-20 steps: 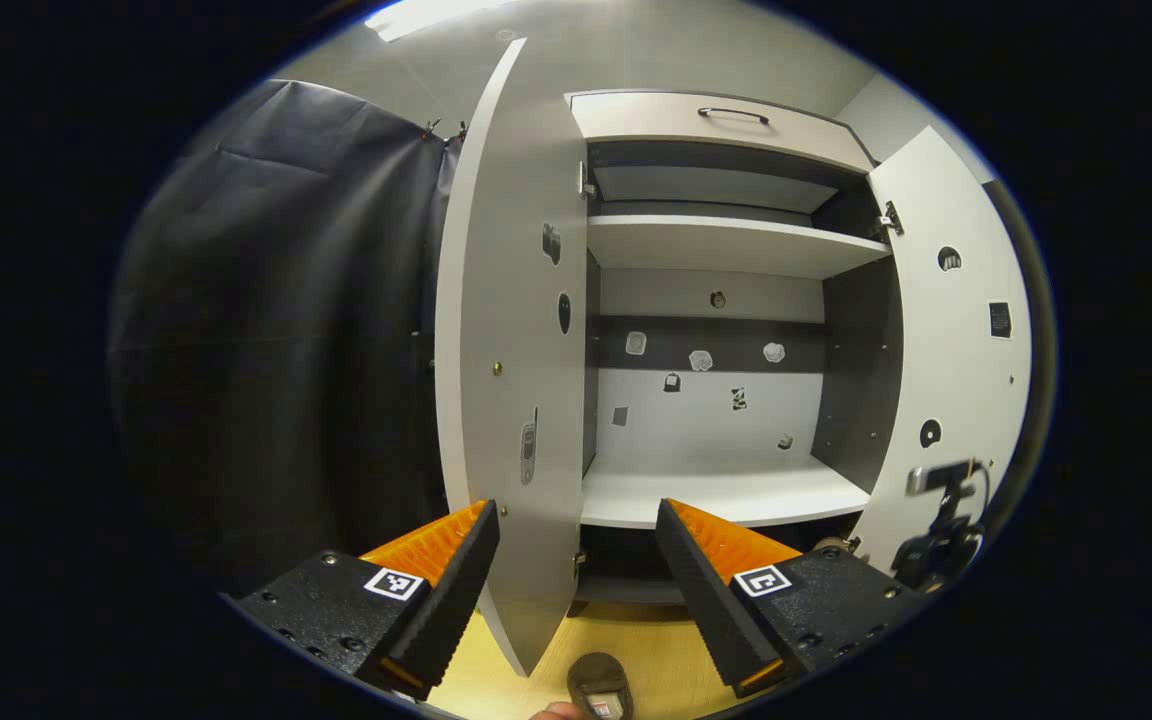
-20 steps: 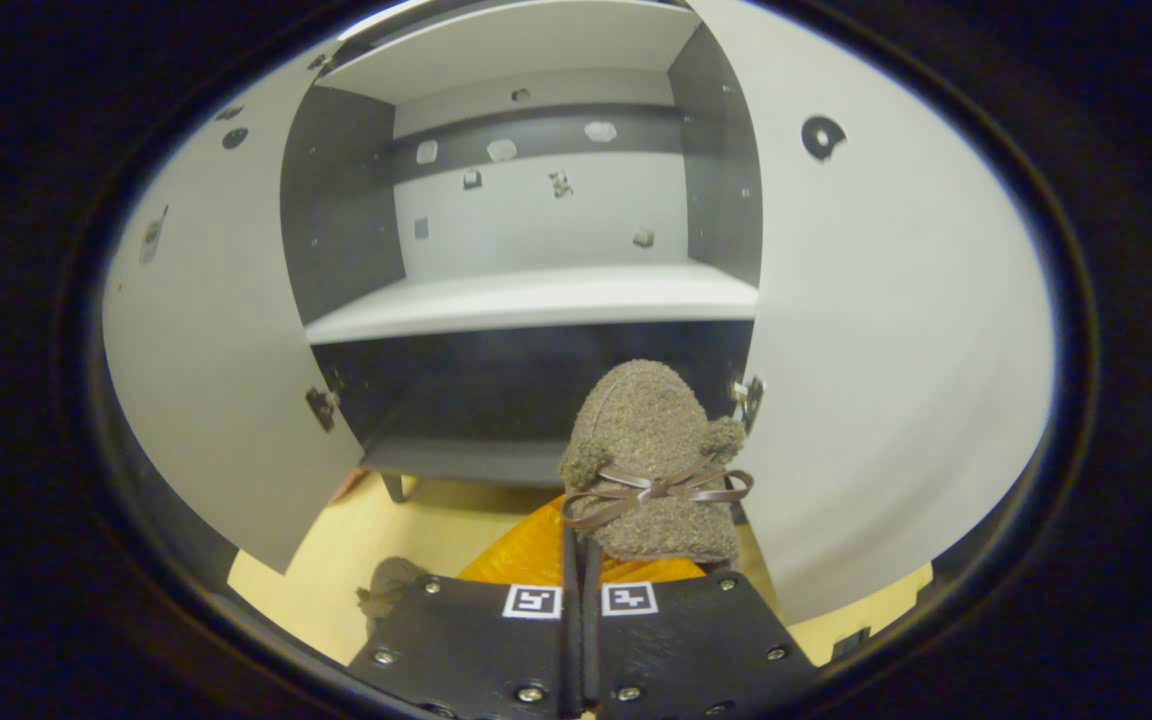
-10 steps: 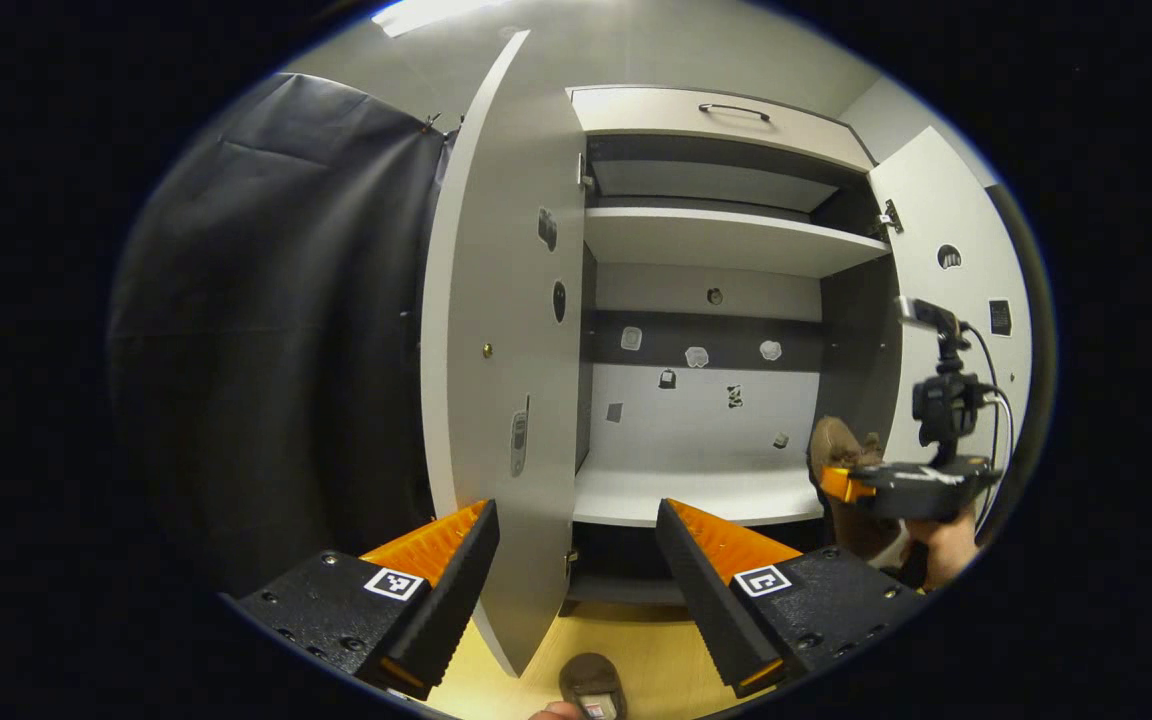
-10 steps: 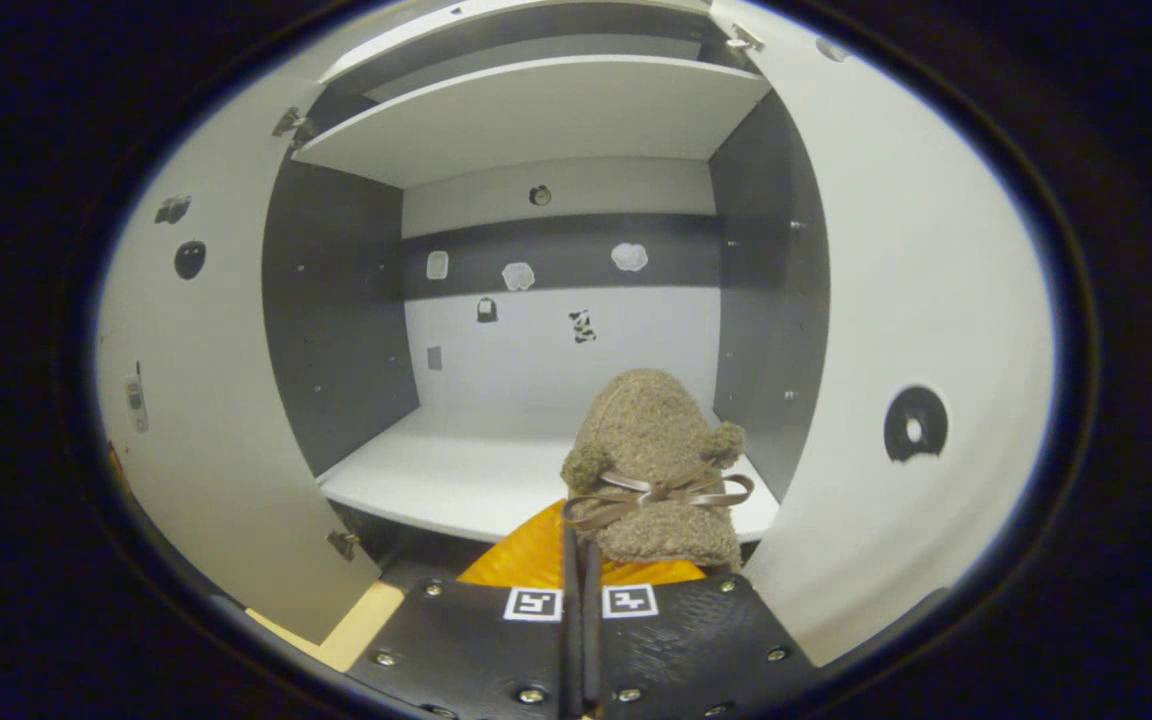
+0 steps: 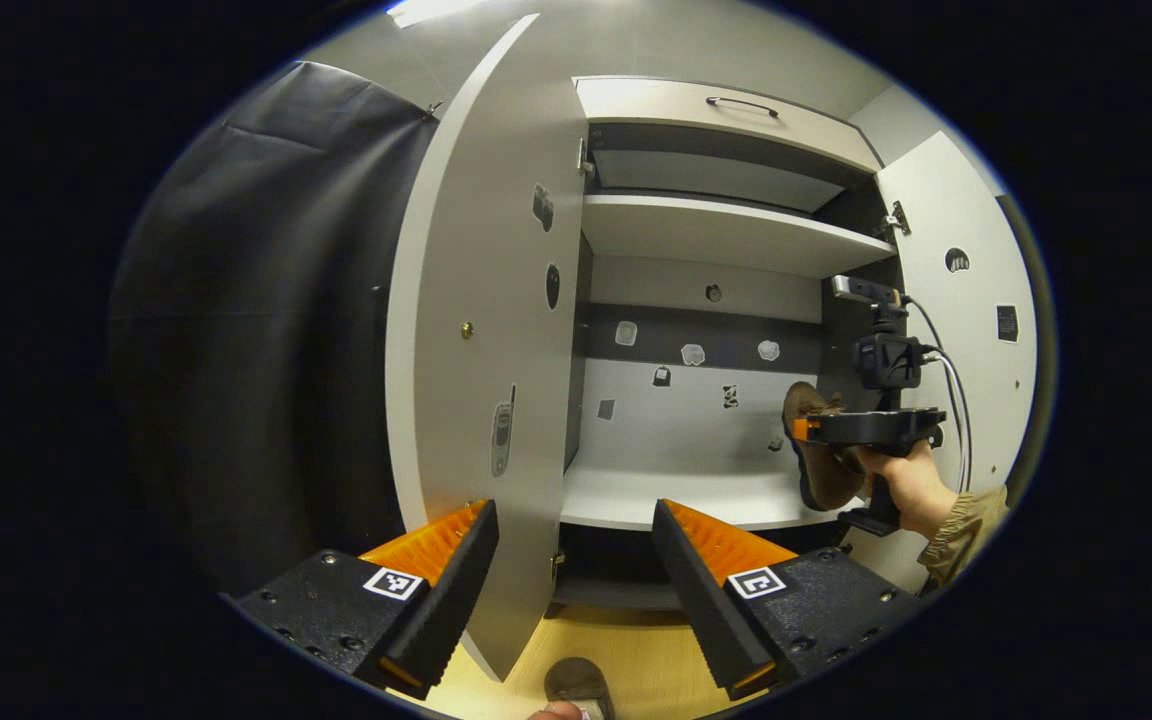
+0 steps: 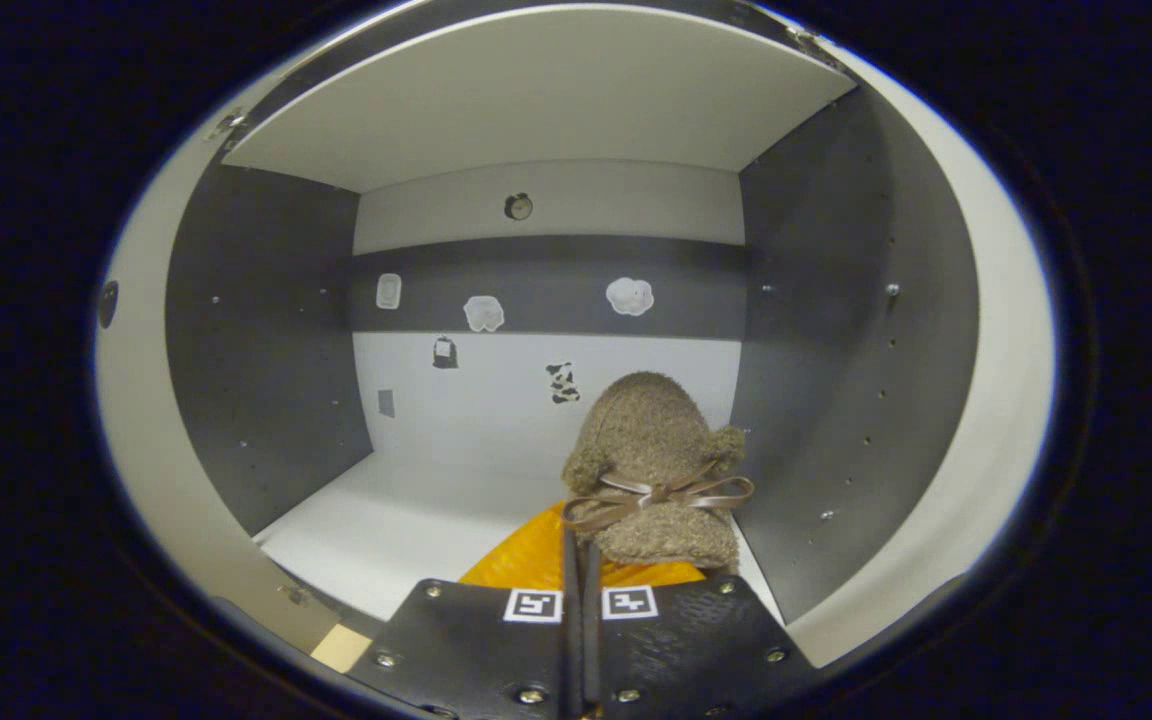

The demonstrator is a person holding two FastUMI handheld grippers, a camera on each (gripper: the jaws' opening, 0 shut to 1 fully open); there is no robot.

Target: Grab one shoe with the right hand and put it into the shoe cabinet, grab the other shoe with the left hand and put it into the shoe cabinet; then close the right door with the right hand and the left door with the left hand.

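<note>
A fuzzy brown shoe (image 6: 651, 460) with a ribbon bow hangs from my right gripper (image 6: 576, 540), which is shut on its rim. It is held just above the right end of the white middle shelf (image 6: 406, 520), inside the open shoe cabinet. The left gripper view has the same shoe (image 5: 821, 470) in the right gripper (image 5: 804, 428), held by a hand (image 5: 901, 480). My left gripper (image 5: 576, 560) is open and empty, low in front of the cabinet. The other brown shoe (image 5: 576, 680) lies on the floor below it.
The left door (image 5: 476, 350) stands wide open, edge-on just beyond my left gripper. The right door (image 5: 956, 330) is open too, behind the hand. An upper shelf (image 5: 716, 230) and a drawer with a handle (image 5: 736, 103) sit above. The floor (image 5: 636, 660) is pale wood.
My right gripper has risen from floor level and carried the shoe forward into the middle compartment. My left gripper has barely moved.
</note>
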